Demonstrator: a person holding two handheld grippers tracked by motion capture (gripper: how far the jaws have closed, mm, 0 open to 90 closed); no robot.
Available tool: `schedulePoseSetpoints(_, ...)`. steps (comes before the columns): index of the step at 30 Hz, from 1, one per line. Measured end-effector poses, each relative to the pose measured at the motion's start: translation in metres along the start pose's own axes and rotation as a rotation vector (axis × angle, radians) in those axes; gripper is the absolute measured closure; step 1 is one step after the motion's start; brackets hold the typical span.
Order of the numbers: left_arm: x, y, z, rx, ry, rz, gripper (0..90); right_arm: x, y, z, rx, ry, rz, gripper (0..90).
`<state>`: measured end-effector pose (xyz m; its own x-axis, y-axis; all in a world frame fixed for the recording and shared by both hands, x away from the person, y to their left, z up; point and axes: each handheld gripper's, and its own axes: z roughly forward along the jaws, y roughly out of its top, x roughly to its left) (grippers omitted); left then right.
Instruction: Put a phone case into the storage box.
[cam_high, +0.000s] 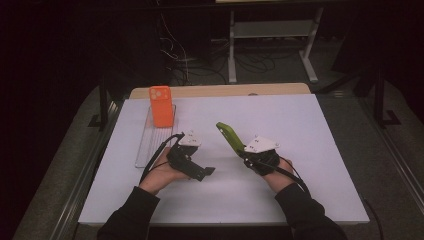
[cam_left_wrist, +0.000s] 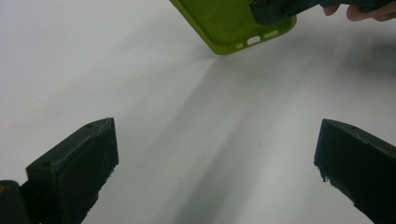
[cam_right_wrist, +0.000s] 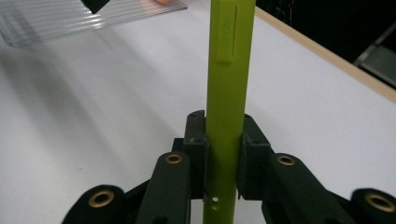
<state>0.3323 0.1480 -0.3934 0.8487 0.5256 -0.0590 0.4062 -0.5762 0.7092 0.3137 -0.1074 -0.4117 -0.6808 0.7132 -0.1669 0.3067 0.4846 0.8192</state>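
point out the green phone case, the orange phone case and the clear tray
green phone case (cam_right_wrist: 231, 93), right gripper view, on its side edge above the jaws
orange phone case (cam_high: 161, 107), high view, middle of its back
clear tray (cam_high: 148, 147), high view, bare ribbed floor

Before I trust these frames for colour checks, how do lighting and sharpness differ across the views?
High view: dim, dark surroundings, the table evenly lit, slightly soft. Left gripper view: bright, with a soft shadow streak under the green phone case; near jaws blurred. Right gripper view: the case sharp in the right gripper, the clear tray hazy.
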Motion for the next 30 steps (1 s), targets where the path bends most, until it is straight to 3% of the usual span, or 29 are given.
schedulePoseSetpoints(8,0.000,0.000,-0.001,-0.005,0.002,-0.002,0.0,-0.007,-0.002,0.002,0.008,0.042,0.100,75.4)
schedulePoseSetpoints(11,0.001,0.000,-0.001,-0.008,0.004,-0.003,0.0,-0.011,-0.003,0.002,0.001,0.071,0.194,75.4)
schedulePoseSetpoints(17,0.004,0.002,-0.006,-0.035,0.000,-0.035,0.0,-0.017,-0.006,0.002,-0.018,0.107,0.294,75.4)
schedulePoseSetpoints(20,0.007,0.006,-0.012,-0.067,-0.003,-0.057,0.0,-0.016,-0.005,0.001,-0.021,0.111,0.322,75.4)
schedulePoseSetpoints(24,0.012,0.012,-0.019,-0.129,-0.009,-0.121,0.0,-0.014,-0.004,0.001,-0.030,0.112,0.310,75.4)
schedulePoseSetpoints(30,0.022,0.024,-0.022,-0.171,-0.021,-0.153,0.0,-0.009,-0.002,0.002,-0.040,0.103,0.295,75.4)
